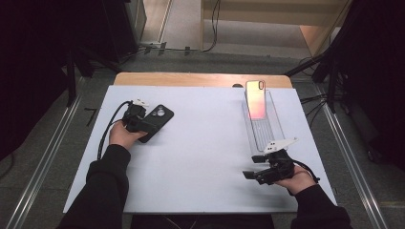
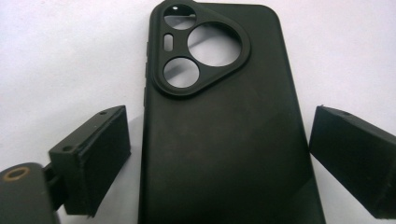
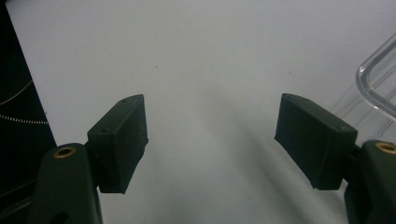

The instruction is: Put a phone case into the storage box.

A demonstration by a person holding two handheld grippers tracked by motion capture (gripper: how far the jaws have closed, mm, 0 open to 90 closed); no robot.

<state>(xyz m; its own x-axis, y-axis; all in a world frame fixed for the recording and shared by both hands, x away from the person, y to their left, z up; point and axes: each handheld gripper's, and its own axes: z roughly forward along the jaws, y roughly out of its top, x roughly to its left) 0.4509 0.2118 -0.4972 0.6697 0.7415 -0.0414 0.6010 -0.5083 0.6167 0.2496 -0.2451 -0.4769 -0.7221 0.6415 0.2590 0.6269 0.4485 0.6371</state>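
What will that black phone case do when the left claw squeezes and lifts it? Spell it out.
The black phone case looks empty: the white table shows through its camera cutouts, so it's probably light. Its matte skin suggests soft rubber, likely flexing under a squeeze yet gripping well. Lying flat between the open left claw, it shouldn't roll.

Both grippers — left [image 1: 145,123], right [image 1: 251,175] — spread wide.

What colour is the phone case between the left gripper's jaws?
Matte black all over; the phone case shows best in the left gripper view.
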